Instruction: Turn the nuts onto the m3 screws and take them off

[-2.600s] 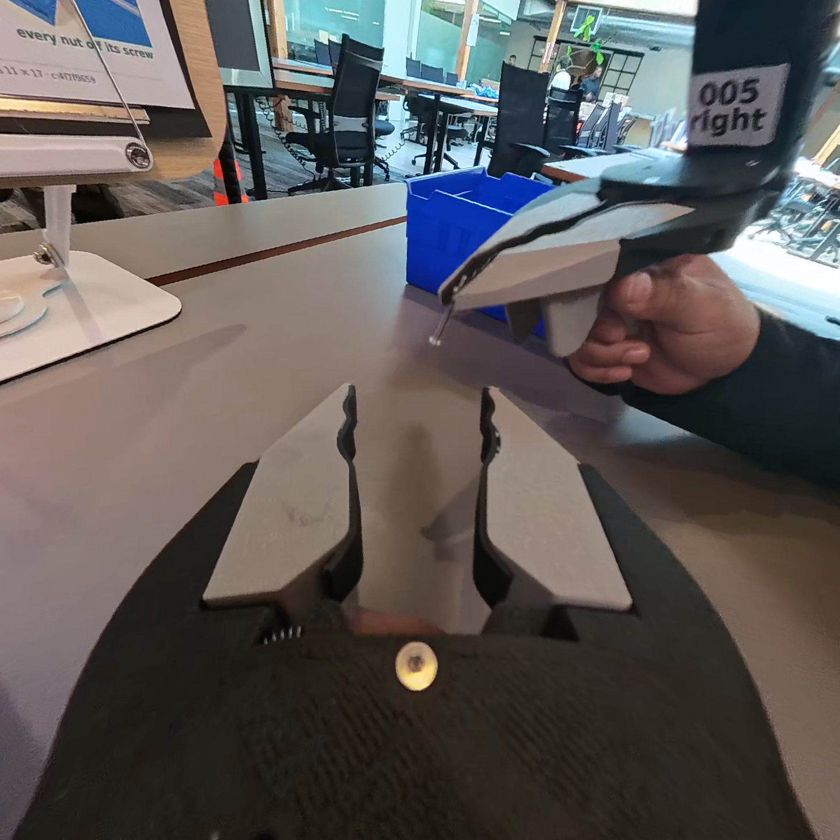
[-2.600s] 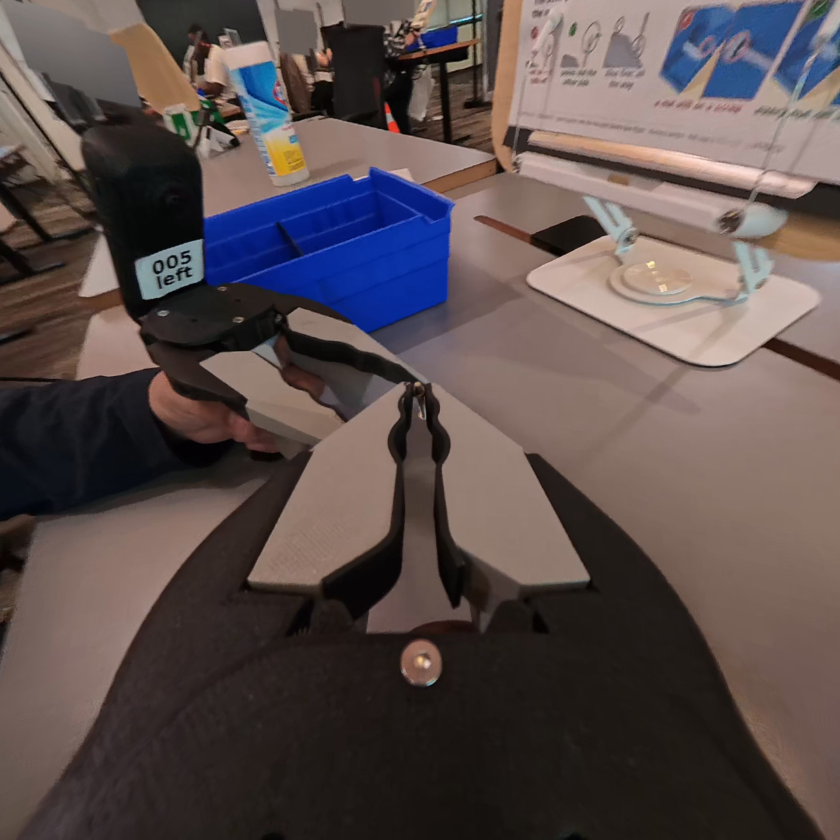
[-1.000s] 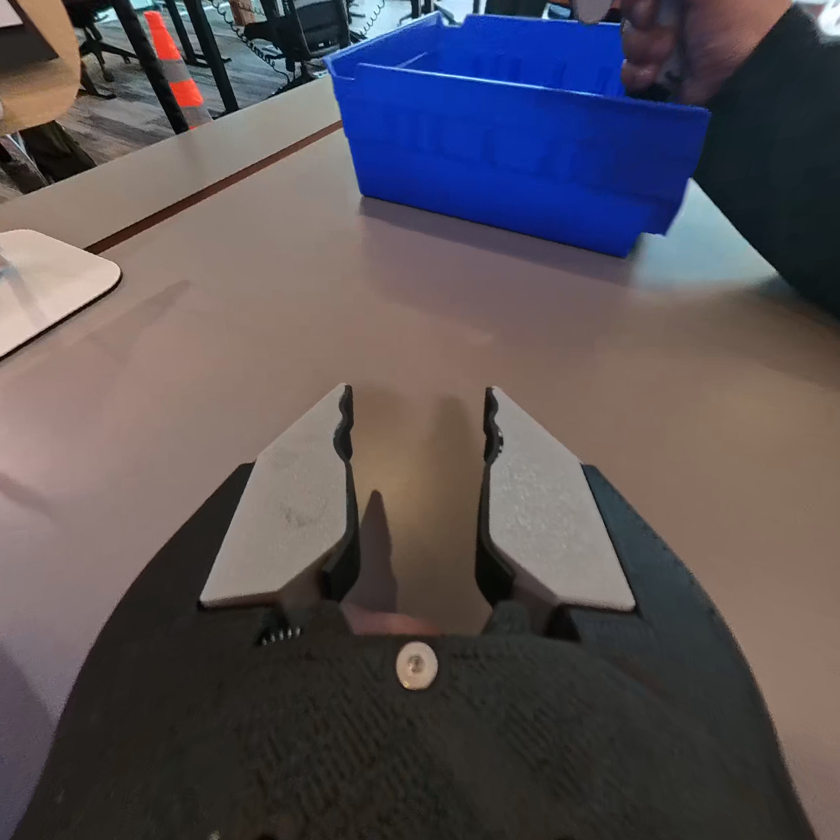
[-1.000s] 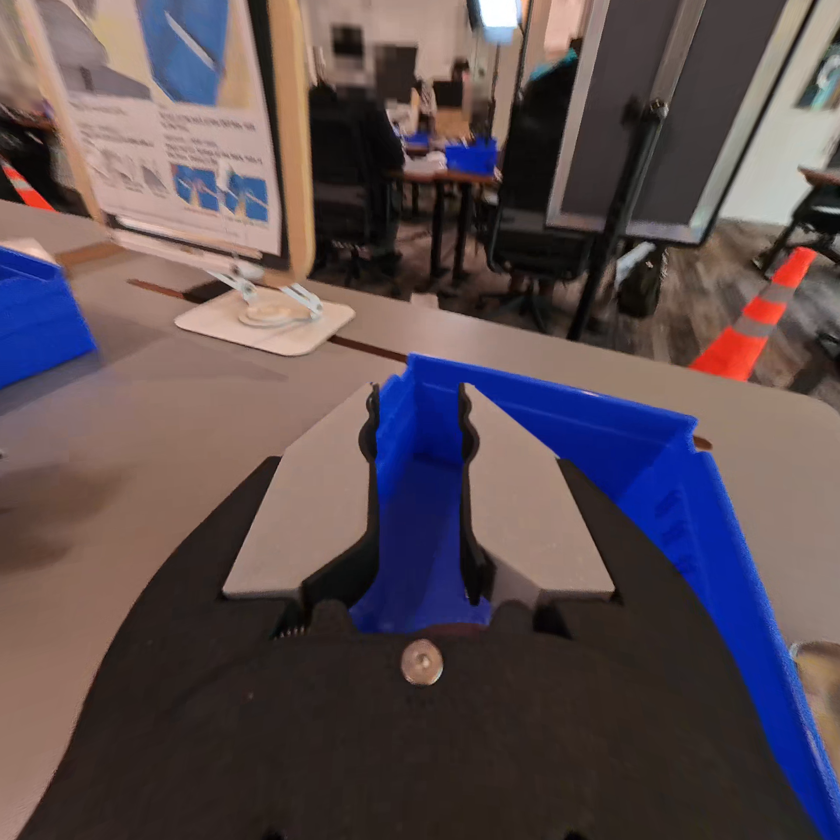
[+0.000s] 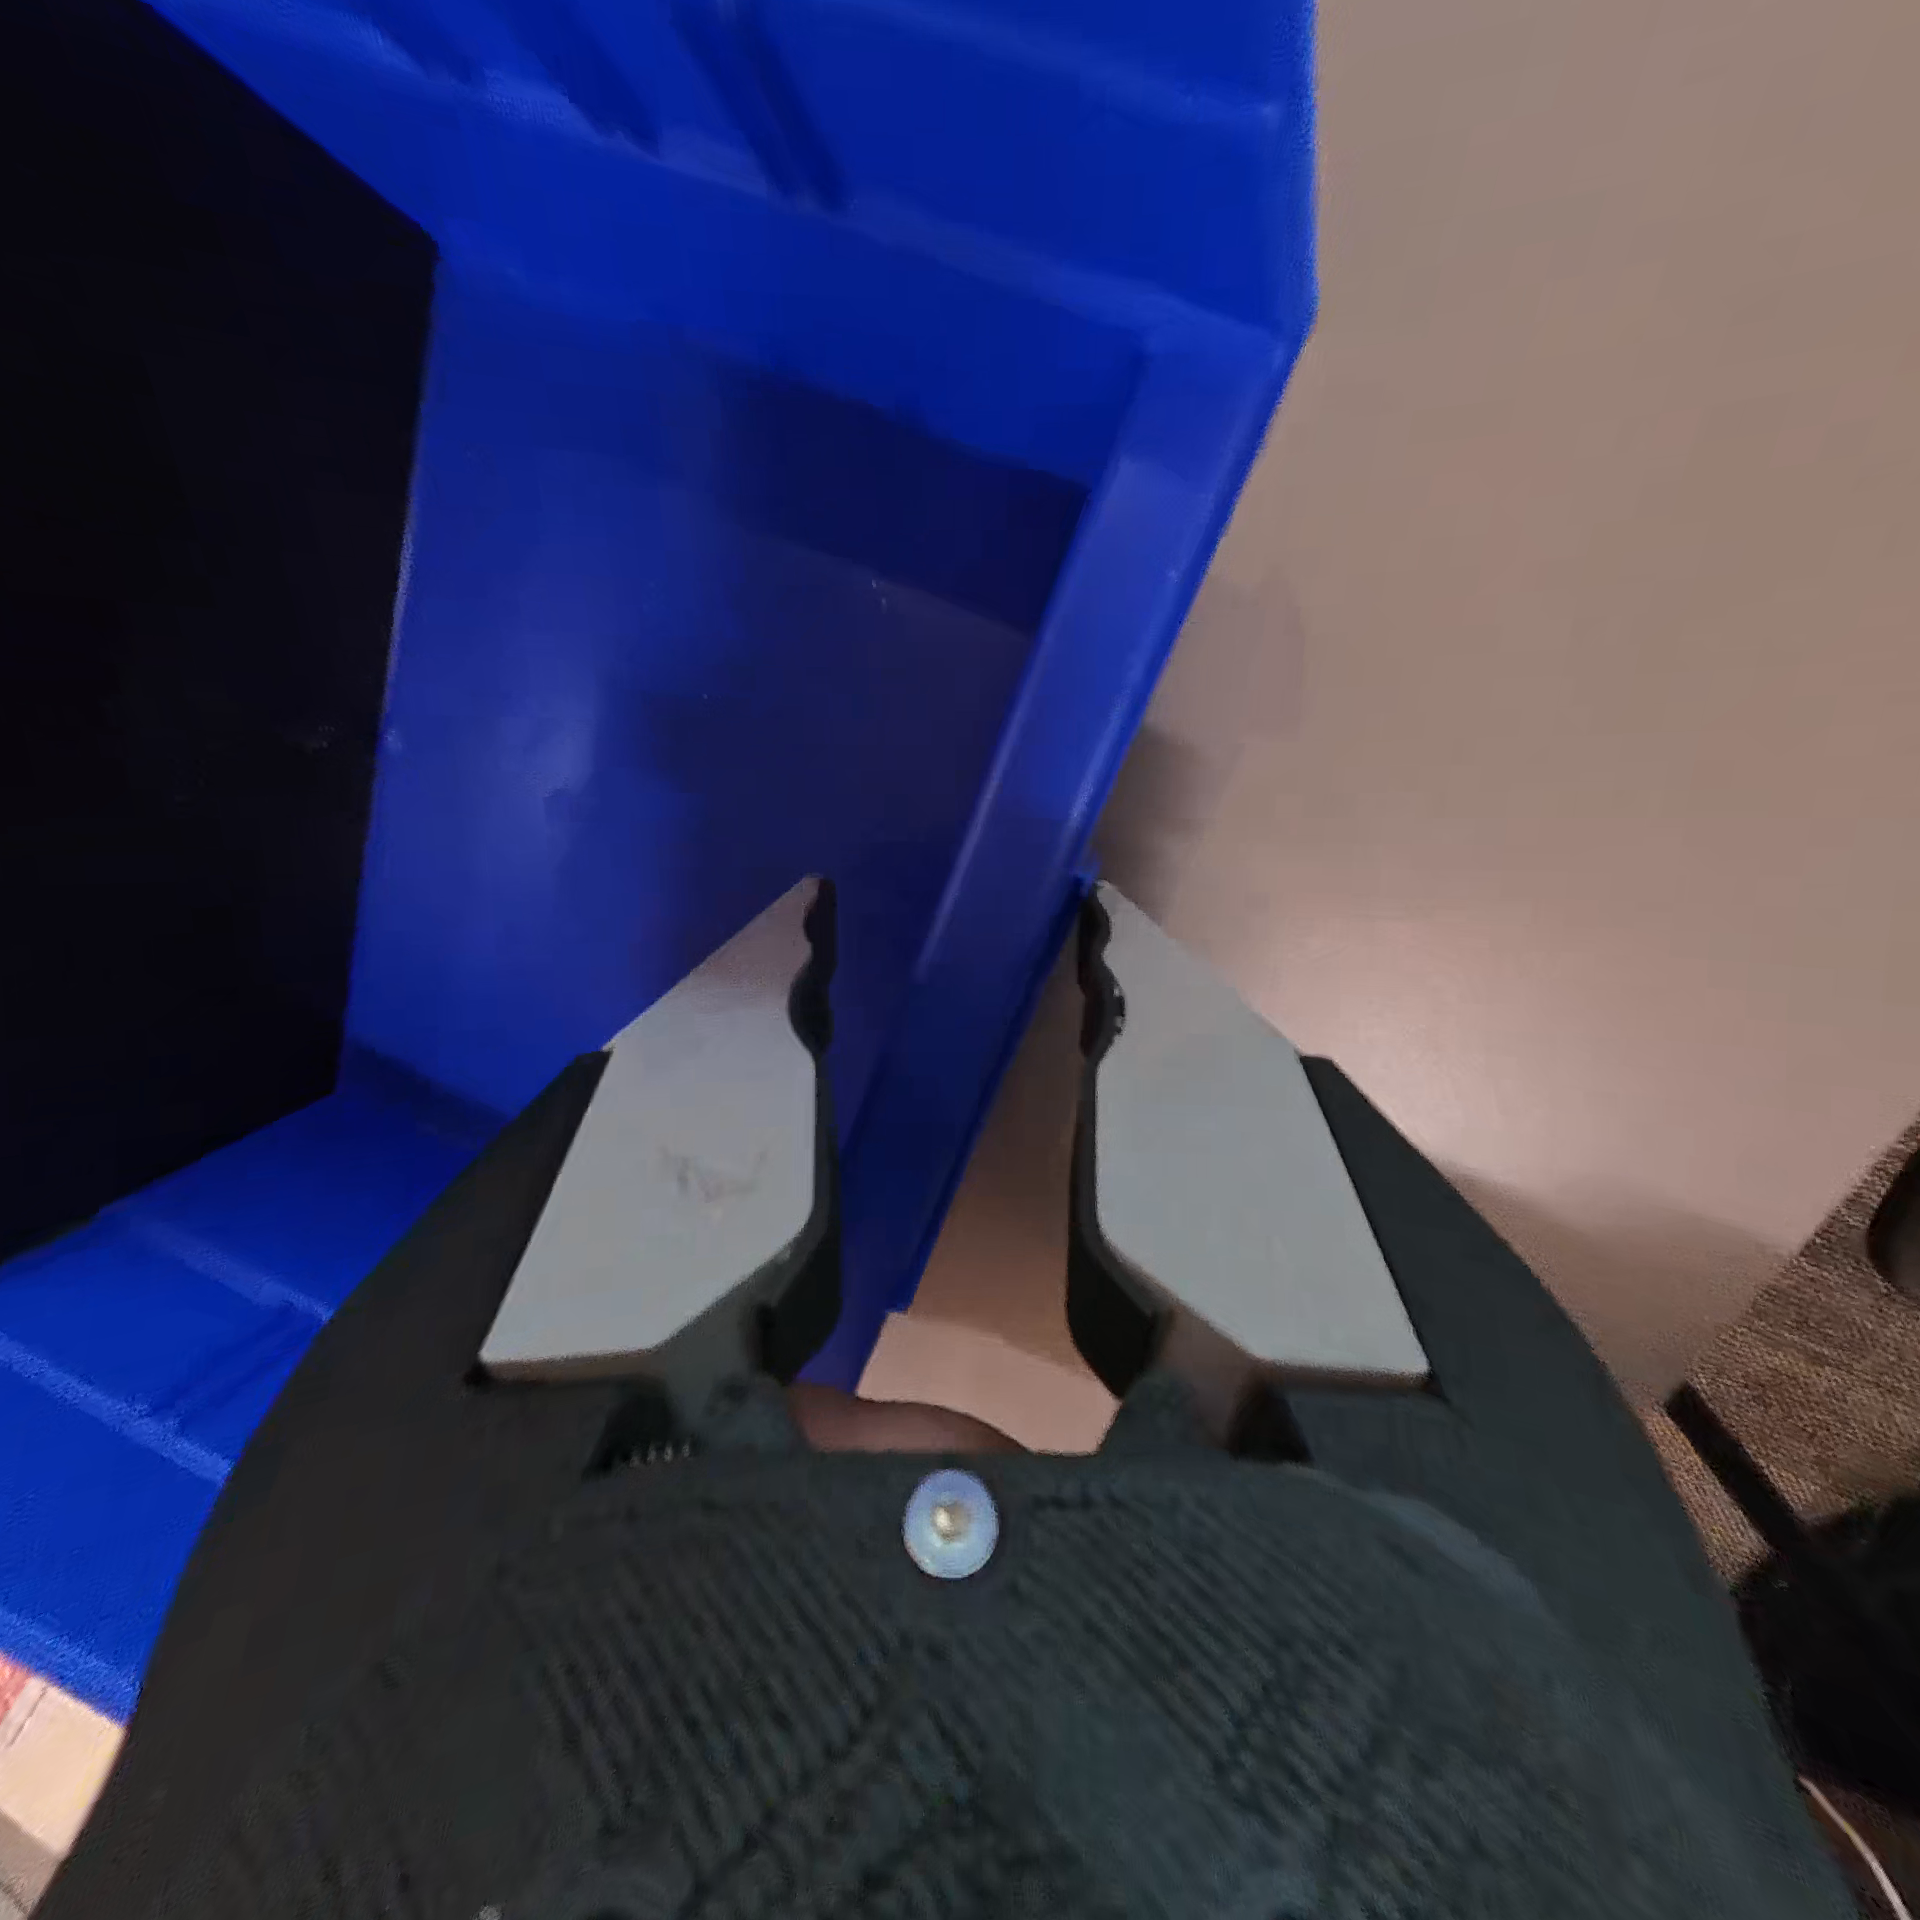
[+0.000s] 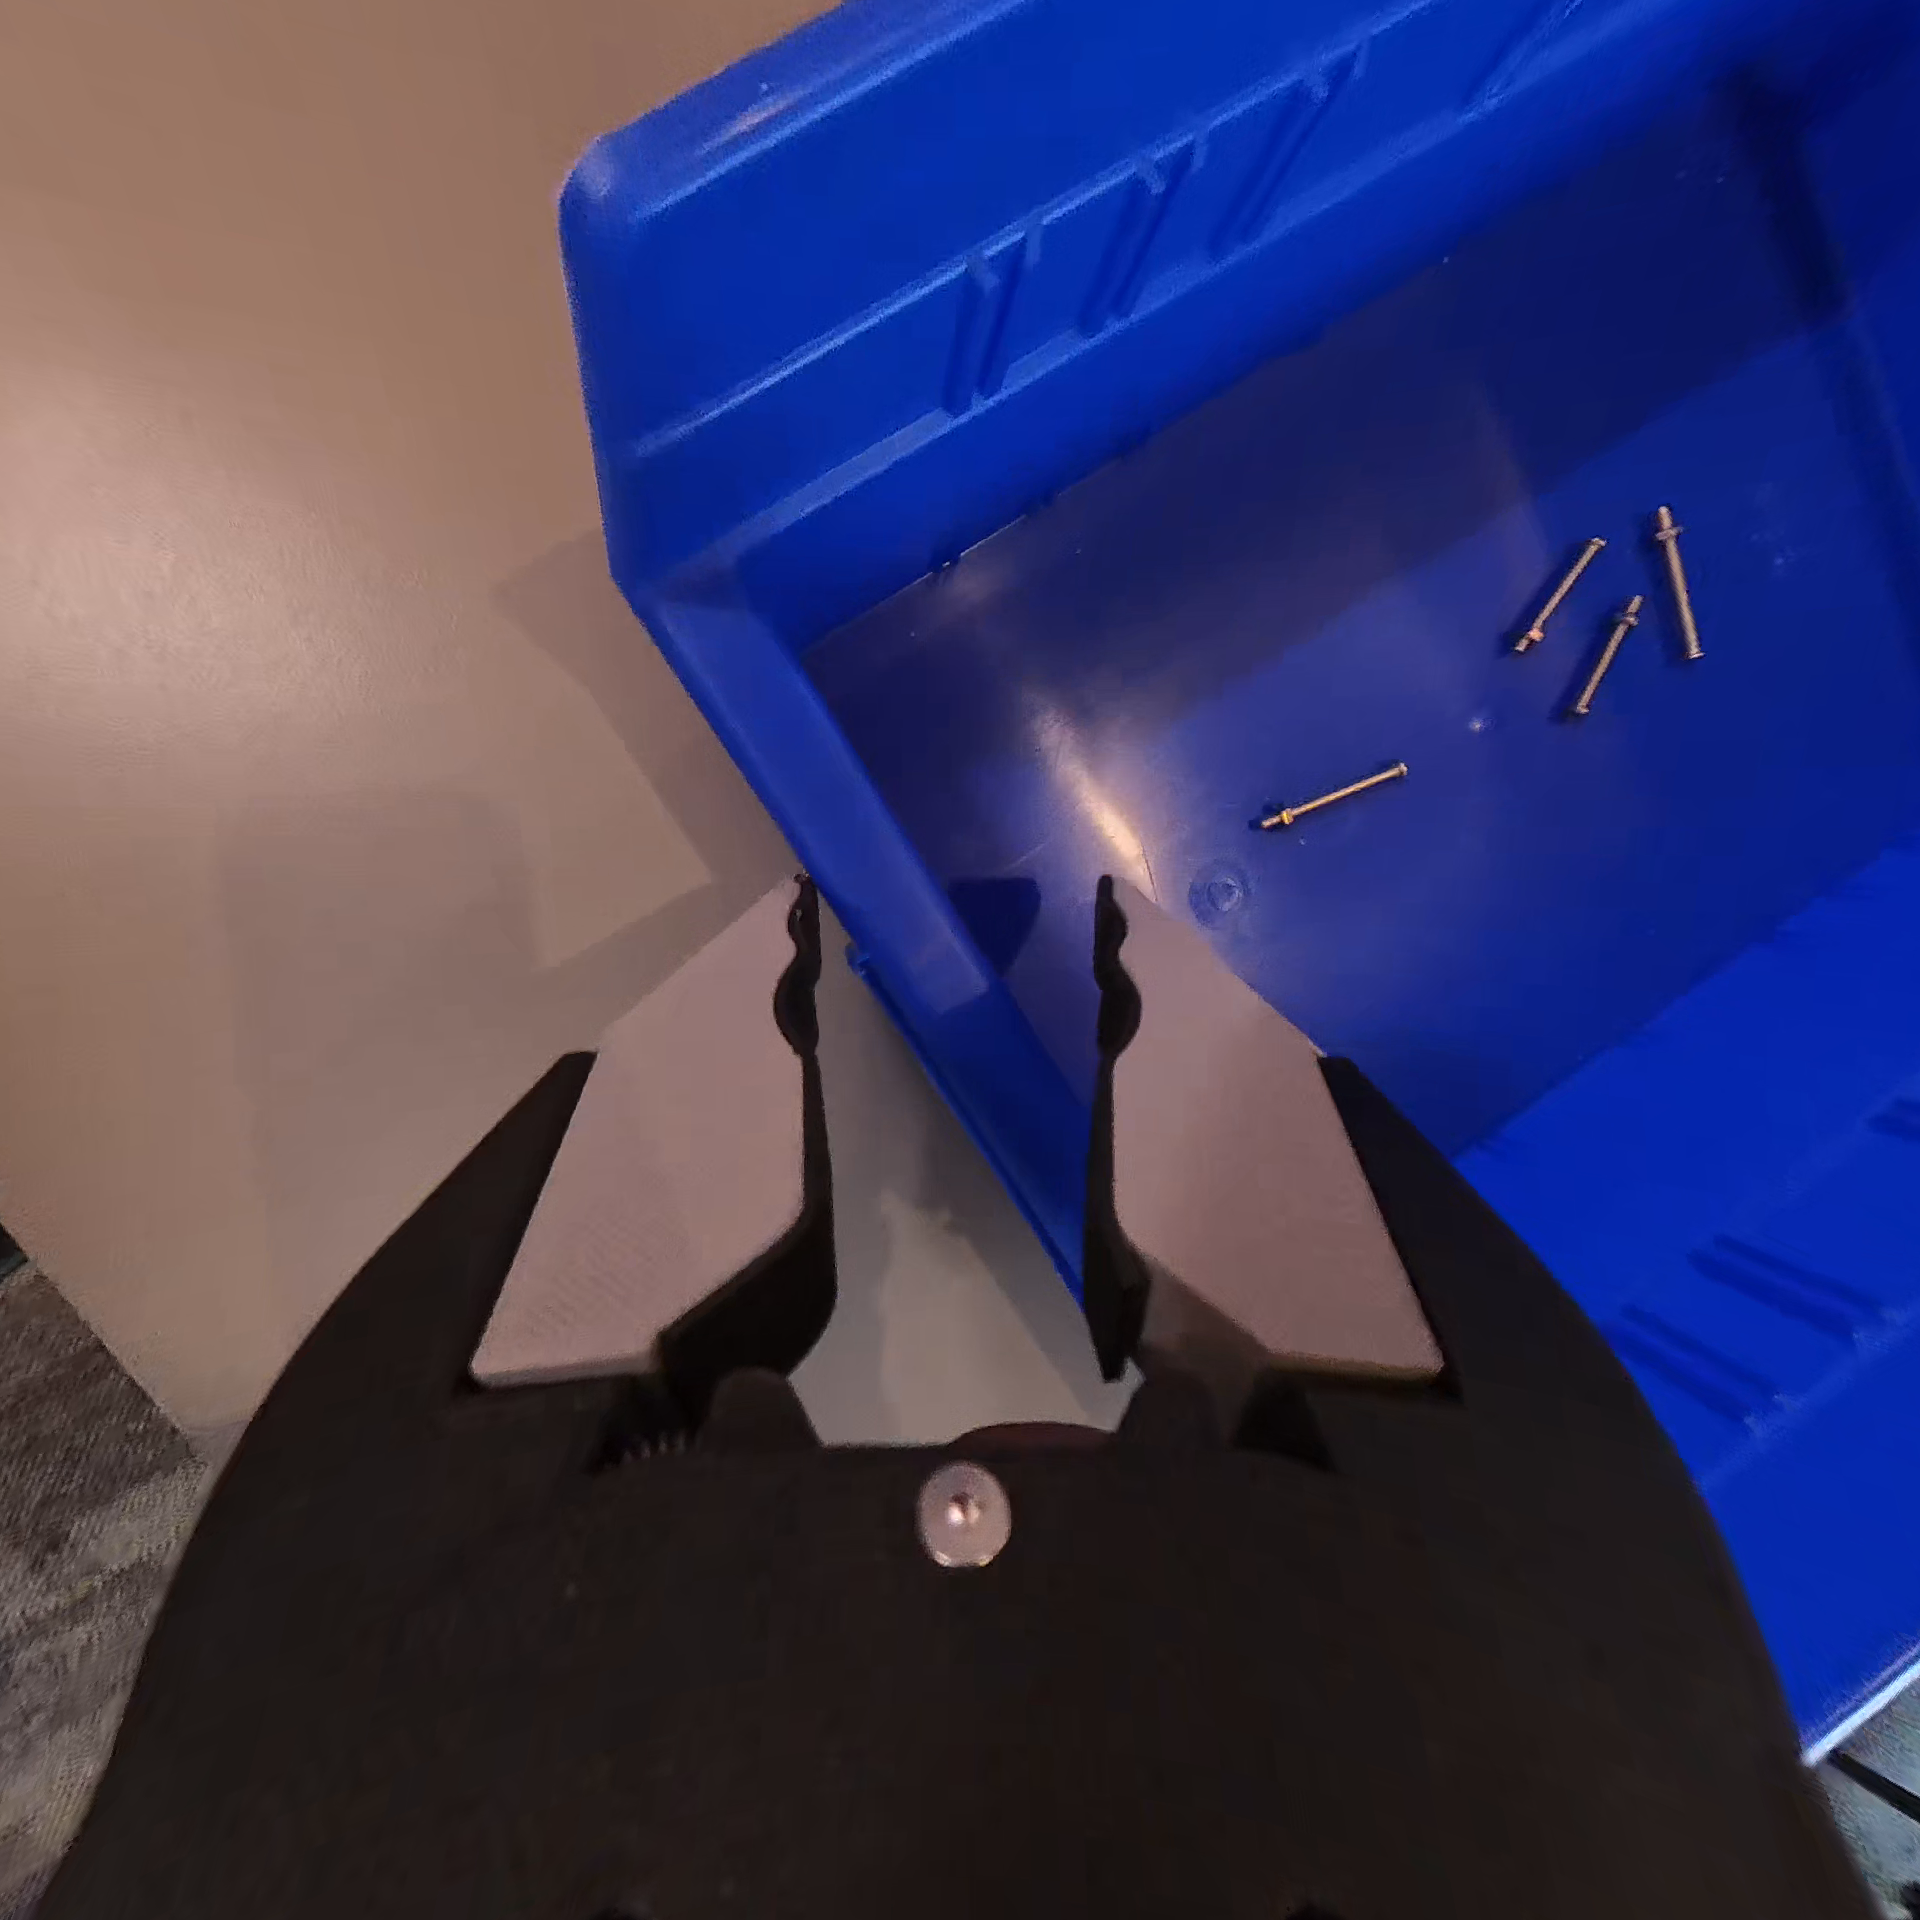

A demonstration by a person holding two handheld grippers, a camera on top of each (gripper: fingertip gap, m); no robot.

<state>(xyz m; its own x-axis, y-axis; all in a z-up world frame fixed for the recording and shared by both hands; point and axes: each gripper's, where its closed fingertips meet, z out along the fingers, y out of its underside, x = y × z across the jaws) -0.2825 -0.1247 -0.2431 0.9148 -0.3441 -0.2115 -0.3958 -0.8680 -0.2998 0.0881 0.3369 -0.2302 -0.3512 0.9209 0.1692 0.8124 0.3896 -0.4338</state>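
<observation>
Now | screws (image 6: pixel 1335 798): four (one bin (image 6: pixel 1039 343)) | left gripper (image 5: pixel 951 935), right gripper (image 6: pixel 951 935): jaws apart, empty

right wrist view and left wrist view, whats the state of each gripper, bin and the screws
left gripper: open, straddling a bin wall
right gripper: open, straddling a bin wall
bin under the right gripper: upright, holds four screws
screws: lying loose on the bin floor
bin under the left gripper: upright, nothing visible in the compartment shown

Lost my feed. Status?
Left hand-held gripper open, astride a blue bin wall. Right hand-held gripper open over second bin's rim. Four screws inside, untouched.
</observation>
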